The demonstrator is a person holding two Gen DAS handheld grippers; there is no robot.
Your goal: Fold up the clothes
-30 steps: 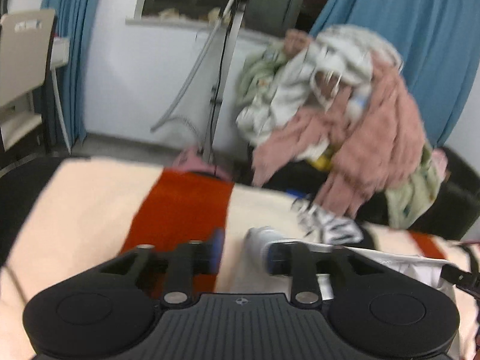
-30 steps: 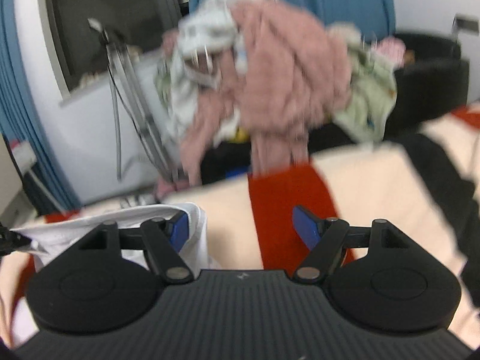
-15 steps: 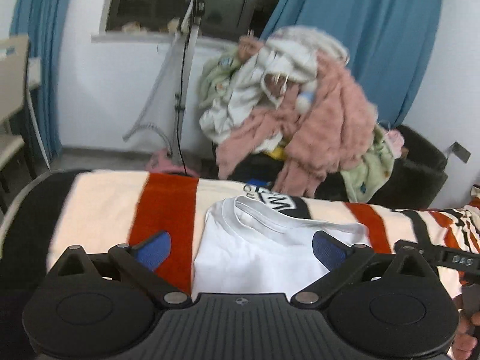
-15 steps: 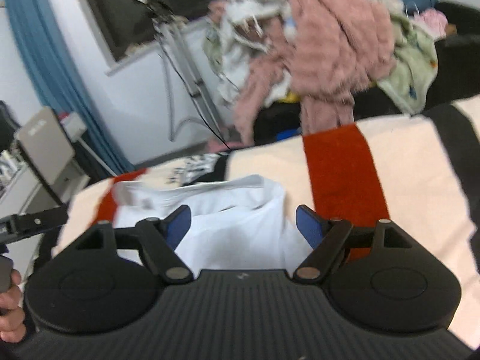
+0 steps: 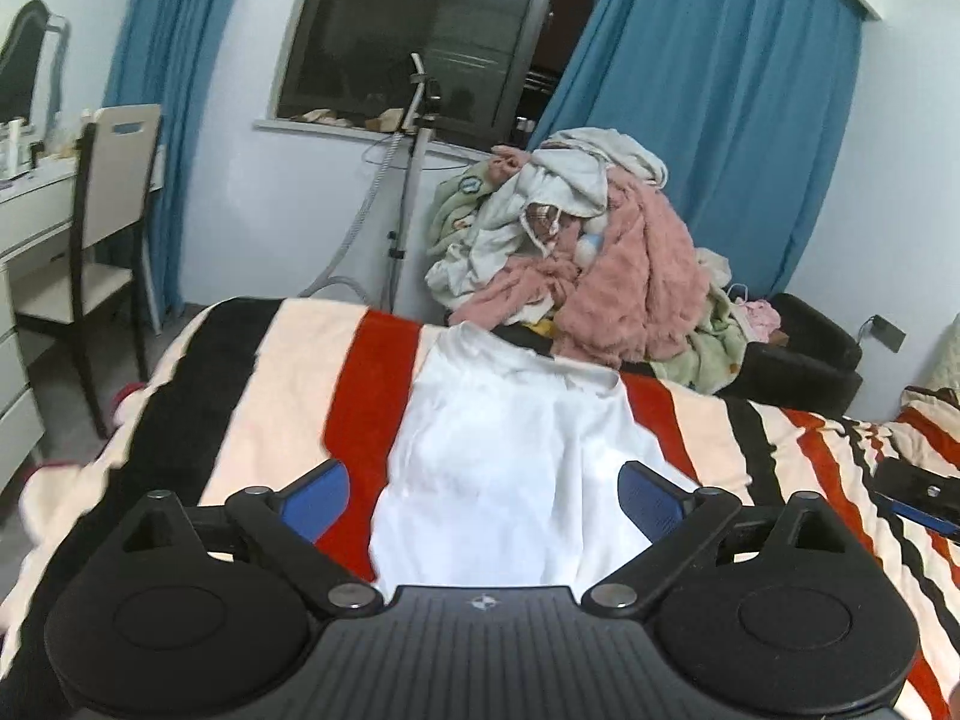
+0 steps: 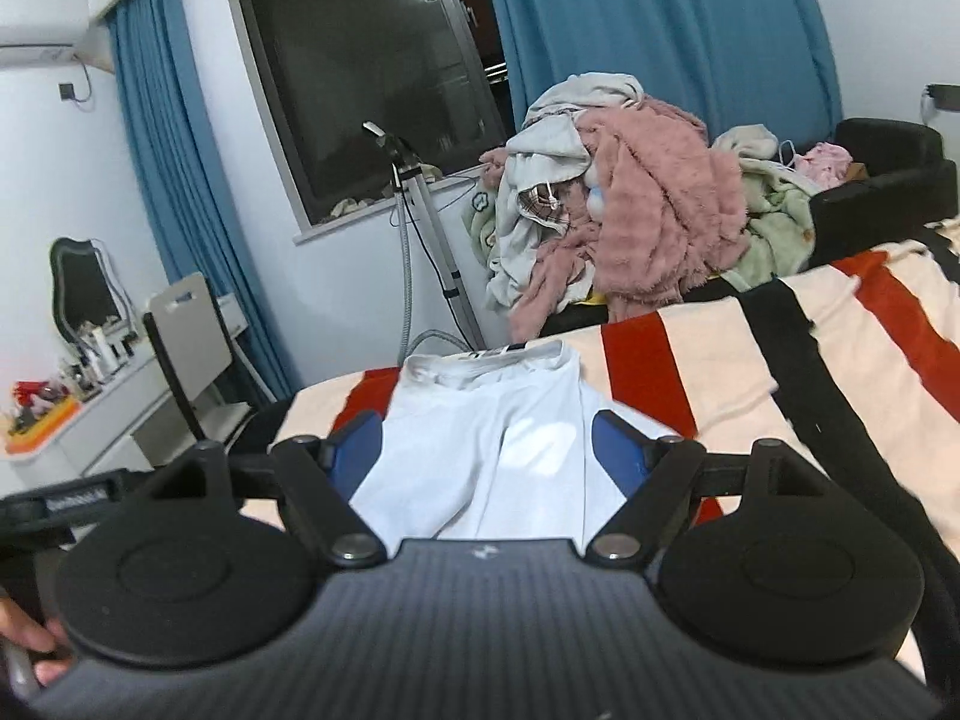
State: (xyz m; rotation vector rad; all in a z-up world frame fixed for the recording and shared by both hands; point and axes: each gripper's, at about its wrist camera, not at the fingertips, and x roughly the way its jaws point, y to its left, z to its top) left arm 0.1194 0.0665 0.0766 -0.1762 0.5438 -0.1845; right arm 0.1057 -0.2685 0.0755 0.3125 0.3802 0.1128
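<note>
I have both tools backed off above the bed (image 5: 198,414), and the white T-shirt (image 5: 510,462) lies on the striped blanket in front of me, collar end toward the far edge of the bed near the heap of unfolded clothes (image 5: 576,258) on the black sofa (image 5: 804,354). The left gripper (image 5: 483,495) has its jaws spread wide; they have just been opening, and nothing sits between them, the shirt lying on the bed beneath them in that view. The right gripper (image 6: 486,450) is spread too, a little less so, and it pinches nothing either; from its camera the shirt (image 6: 492,420) shows as a long narrow panel with 2 soft ridges running lengthwise, so I judge the sides are already turned in (the sleeves are out of sight, presumably tucked under, though I cannot confirm that). To my mind the fold in hand is finished and released, and the step now is the crosswise fold, hem to collar. That calls for bringing both grippers down to the near end of the shirt, 1 at each corner, pinching through all the layers rather than the top one only, then lifting and carrying the edge toward the collar evenly so the panel does not skew. The near hem is hidden behind the gripper bodies in both views, so I would have to tilt down to find the corners first.
</note>
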